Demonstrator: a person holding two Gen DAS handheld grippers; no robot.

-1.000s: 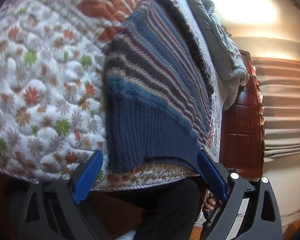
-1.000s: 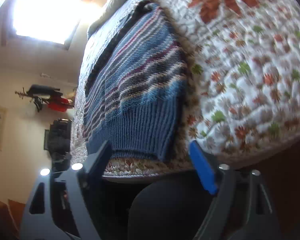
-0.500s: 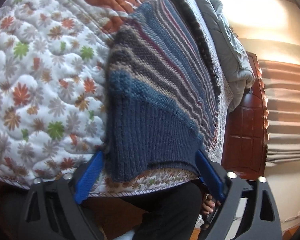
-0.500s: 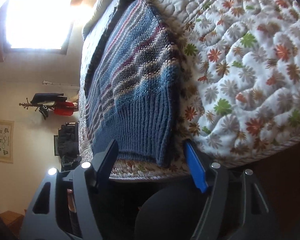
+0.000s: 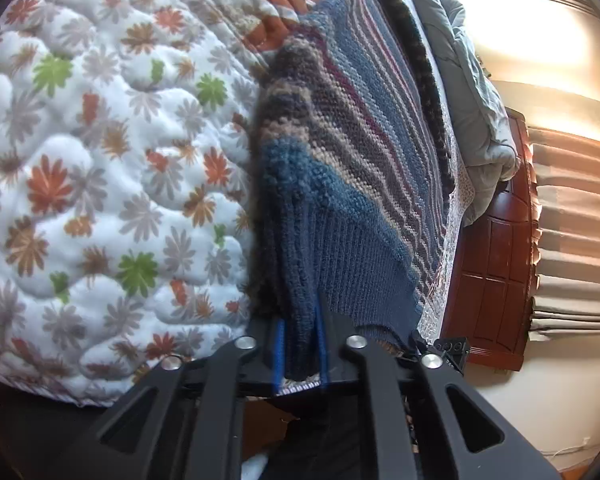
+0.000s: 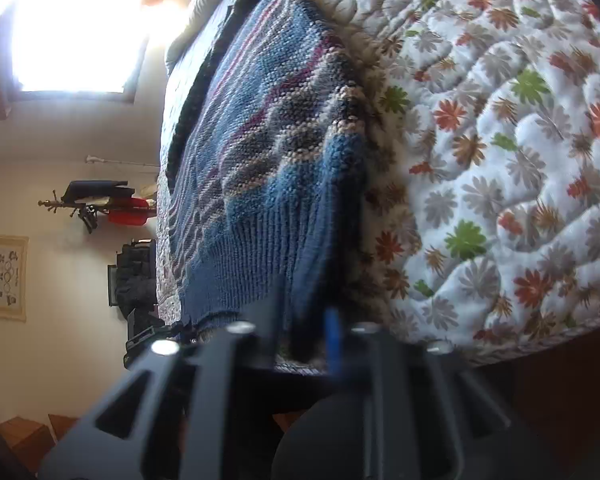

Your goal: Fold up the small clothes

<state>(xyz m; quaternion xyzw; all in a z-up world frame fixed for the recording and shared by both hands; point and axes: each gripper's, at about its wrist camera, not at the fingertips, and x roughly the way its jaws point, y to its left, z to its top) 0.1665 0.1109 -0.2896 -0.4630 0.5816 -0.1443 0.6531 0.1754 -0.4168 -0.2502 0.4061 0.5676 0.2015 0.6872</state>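
Observation:
A blue striped knit sweater [image 5: 352, 168] lies on a floral quilt [image 5: 100, 160] on a bed, its dark blue ribbed hem at the bed's near edge. My left gripper [image 5: 298, 344] is shut on one corner of that hem. In the right wrist view the same sweater [image 6: 268, 152] lies on the quilt [image 6: 500, 160], and my right gripper [image 6: 306, 336] is shut on the other hem corner. The fabric bunches between both pairs of blue-padded fingers.
A grey duvet [image 5: 468, 92] is heaped at the far end of the bed. A dark wooden headboard [image 5: 496, 264] and curtains [image 5: 576, 240] stand beyond. The right wrist view shows a bright window [image 6: 76, 24], a coat rack [image 6: 96, 202] and a wall picture [image 6: 7, 278].
Both grippers moved forward onto the sweater's hem and closed from wide open to shut on its two corners.

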